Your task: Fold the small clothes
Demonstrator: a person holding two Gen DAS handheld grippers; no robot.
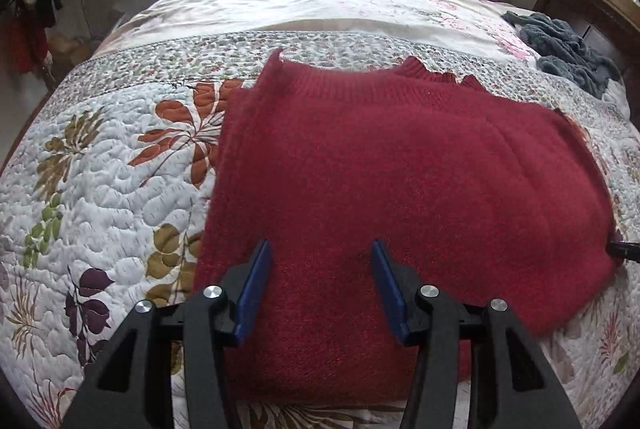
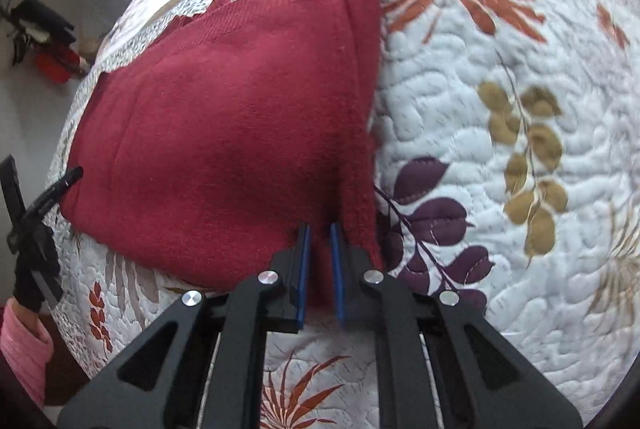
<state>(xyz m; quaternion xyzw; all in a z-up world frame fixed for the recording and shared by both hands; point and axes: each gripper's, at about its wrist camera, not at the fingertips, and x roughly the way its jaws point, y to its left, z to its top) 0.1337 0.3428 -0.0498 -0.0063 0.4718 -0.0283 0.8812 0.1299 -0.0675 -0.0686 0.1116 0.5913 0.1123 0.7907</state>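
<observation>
1. The left tool (image 1: pixel 322 249) hovers wide open and empty over the red sweater (image 1: pixel 400 169).
2. The right tool (image 2: pixel 319 233) pinches a sweater fold, jaws nearly closed.
3. The sweater lies on the quilted bed (image 1: pixel 100 189); grey clothing (image 1: pixel 568 49) sits at two o'clock.

Sweater (image 1: pixel 400 169) lies on quilt (image 1: pixel 100 169), blanket (image 1: pixel 568 45) behind.

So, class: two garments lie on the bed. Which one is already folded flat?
The red sweater, lying in a neat flat rectangle on the quilt. The grey fleece garment near the headboard is only a crumpled heap.
</observation>
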